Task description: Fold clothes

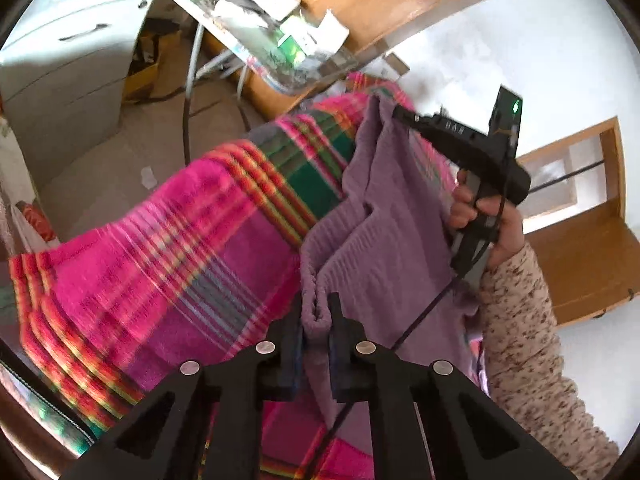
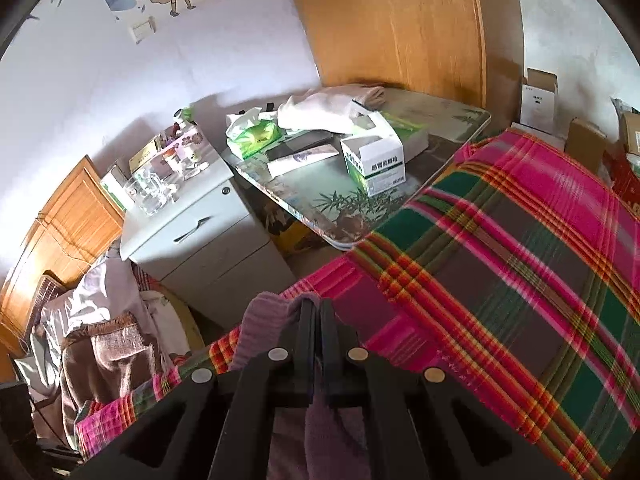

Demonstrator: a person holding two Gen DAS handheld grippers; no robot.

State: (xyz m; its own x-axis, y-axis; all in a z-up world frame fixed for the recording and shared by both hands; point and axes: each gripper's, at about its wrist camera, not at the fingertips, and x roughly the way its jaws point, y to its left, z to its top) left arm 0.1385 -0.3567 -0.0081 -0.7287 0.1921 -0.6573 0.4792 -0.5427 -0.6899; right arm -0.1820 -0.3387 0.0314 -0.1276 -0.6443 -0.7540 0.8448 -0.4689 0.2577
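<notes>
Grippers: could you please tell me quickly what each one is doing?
Left gripper: closed on the purple garment.
Right gripper: closed on the same garment.

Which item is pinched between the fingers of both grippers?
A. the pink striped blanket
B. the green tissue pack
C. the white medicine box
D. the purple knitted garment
D: the purple knitted garment is clamped in the left gripper and the right gripper.

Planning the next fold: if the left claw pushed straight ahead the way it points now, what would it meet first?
The purple garment itself: the left claw already pinches a bunched edge of it, and more of the cloth hangs directly ahead. Behind that lies the striped pink blanket, though depth is hard to judge.
</notes>
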